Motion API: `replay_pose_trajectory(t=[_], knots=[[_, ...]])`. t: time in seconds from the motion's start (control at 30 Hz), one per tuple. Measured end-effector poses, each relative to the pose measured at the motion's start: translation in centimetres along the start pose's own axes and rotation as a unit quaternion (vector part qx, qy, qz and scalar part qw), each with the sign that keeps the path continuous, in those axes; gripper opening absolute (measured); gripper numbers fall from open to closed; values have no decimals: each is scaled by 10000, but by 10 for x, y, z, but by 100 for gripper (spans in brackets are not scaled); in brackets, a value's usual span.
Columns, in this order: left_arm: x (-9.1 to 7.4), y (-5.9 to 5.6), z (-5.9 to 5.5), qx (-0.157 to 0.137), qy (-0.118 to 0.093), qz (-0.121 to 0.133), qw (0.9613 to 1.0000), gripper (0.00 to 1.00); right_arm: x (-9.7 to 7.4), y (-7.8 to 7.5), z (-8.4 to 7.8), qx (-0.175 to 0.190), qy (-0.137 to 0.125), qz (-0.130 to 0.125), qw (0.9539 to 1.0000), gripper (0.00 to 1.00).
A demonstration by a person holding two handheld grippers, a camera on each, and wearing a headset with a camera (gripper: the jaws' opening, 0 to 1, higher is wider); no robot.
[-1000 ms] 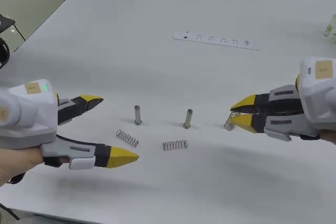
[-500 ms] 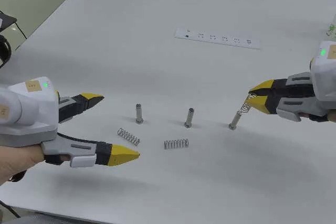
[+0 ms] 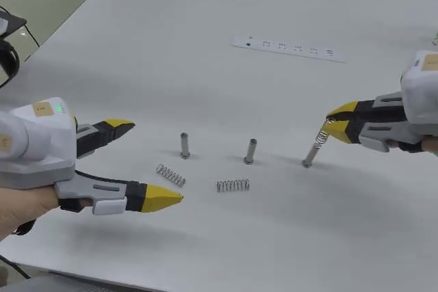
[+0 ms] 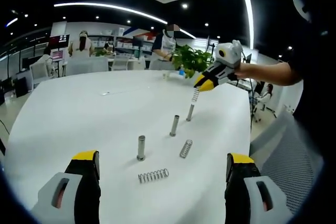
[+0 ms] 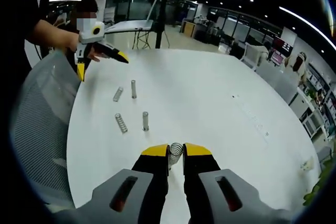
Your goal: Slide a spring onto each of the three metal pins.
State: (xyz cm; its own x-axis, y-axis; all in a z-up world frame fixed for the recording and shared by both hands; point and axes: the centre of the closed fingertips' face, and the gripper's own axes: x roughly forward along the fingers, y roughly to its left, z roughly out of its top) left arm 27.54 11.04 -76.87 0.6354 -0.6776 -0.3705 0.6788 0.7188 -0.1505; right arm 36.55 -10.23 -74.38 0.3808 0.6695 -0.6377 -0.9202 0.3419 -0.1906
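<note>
Three metal pins are on the white table (image 3: 205,52). The left pin (image 3: 184,146) and middle pin (image 3: 251,151) stand upright and bare. The right pin (image 3: 309,158) leans toward my right gripper (image 3: 334,126), which is shut on the top of a spring (image 3: 320,137). That spring's lower end meets the pin's top. In the right gripper view the spring (image 5: 176,151) sits between the yellow fingertips. Two loose springs (image 3: 170,175) (image 3: 233,185) lie in front of the pins. My left gripper (image 3: 142,162) is wide open, left of the pins, holding nothing.
A white power strip (image 3: 291,49) lies flat further back on the table. In the left gripper view, people and a potted plant (image 4: 191,59) are beyond the table's far edge. The near table edge runs just below the left gripper.
My right gripper has lifted up and to the right with the spring, uncovering the right pin, which now leans under it. The left gripper has stayed put.
</note>
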Motion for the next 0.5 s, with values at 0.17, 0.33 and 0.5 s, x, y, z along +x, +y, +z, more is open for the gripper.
replay_pose_trajectory(t=[0.17, 0.33, 0.5], knots=[[-1, 1, -1, -26, -2, 27, 10000, 98, 2, 0, -3, 77, 22, 1, 10000, 7], [-2, 5, 5, -127, -155, 116, 9997, 98, 4, 1, -6, 122, 61, 14, 9999, 7], [-3, 6, 6, -85, -125, 116, 9998, 98, 7, 2, -9, 139, 89, 31, 9999, 7]])
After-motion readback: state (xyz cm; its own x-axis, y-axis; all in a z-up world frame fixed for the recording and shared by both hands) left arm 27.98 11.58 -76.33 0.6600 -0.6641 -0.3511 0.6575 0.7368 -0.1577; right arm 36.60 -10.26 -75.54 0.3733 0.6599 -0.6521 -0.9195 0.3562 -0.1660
